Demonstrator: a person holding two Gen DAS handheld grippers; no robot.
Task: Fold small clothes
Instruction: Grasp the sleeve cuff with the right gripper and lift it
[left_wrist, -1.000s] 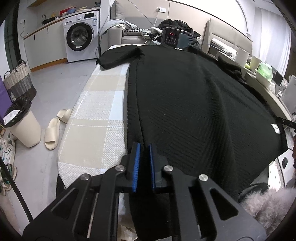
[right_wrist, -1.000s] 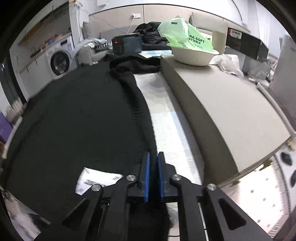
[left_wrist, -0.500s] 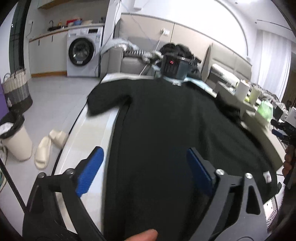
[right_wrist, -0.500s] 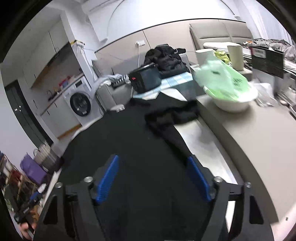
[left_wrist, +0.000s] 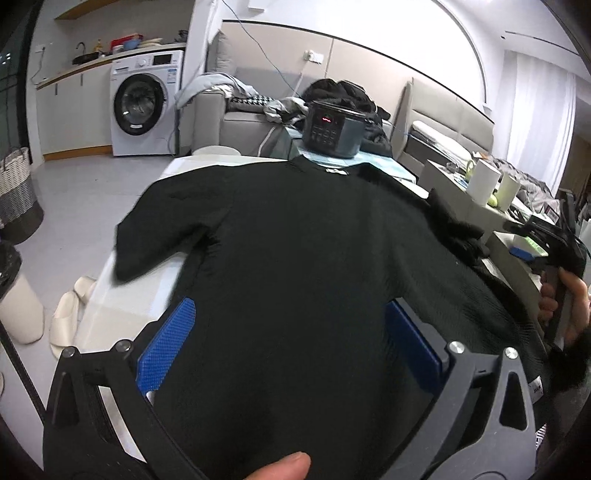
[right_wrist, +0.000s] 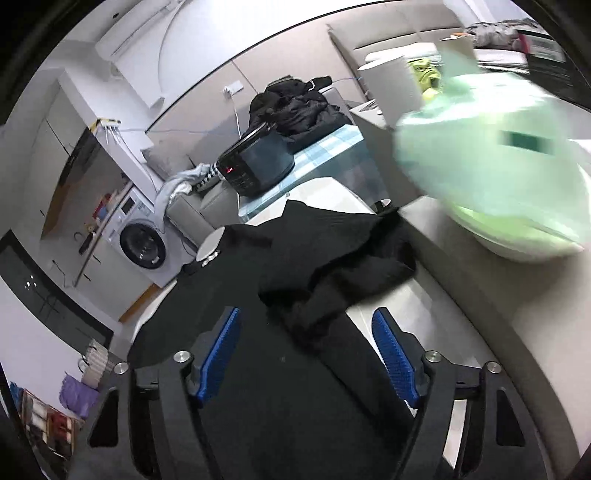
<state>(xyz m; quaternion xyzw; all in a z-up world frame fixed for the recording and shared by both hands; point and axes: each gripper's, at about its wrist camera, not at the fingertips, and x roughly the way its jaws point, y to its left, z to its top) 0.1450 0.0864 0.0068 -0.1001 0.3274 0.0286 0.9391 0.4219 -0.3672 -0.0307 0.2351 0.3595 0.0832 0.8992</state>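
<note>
A black knit sweater (left_wrist: 303, 243) lies spread flat on a light table (left_wrist: 122, 295), collar at the far end, left sleeve (left_wrist: 155, 236) out to the side. My left gripper (left_wrist: 291, 339) is open and empty above the sweater's lower body. My right gripper (right_wrist: 306, 347) is open and empty above the sweater's right side, near the bunched right sleeve (right_wrist: 343, 273). The right gripper also shows at the right edge of the left wrist view (left_wrist: 546, 240), held in a hand.
A dark cooker (left_wrist: 332, 129) stands beyond the collar. A raised grey counter (right_wrist: 498, 295) on the right carries a bowl with a green bag (right_wrist: 491, 177) and white cups (left_wrist: 484, 181). Slippers (left_wrist: 70, 306), a bin (left_wrist: 14, 295) and a washing machine (left_wrist: 144, 107) are left.
Both grippers were shut low at the sweater's hem edges; they have opened, let go and risen, now looking along the sweater toward the collar. The right one has swung right toward the sleeve.
</note>
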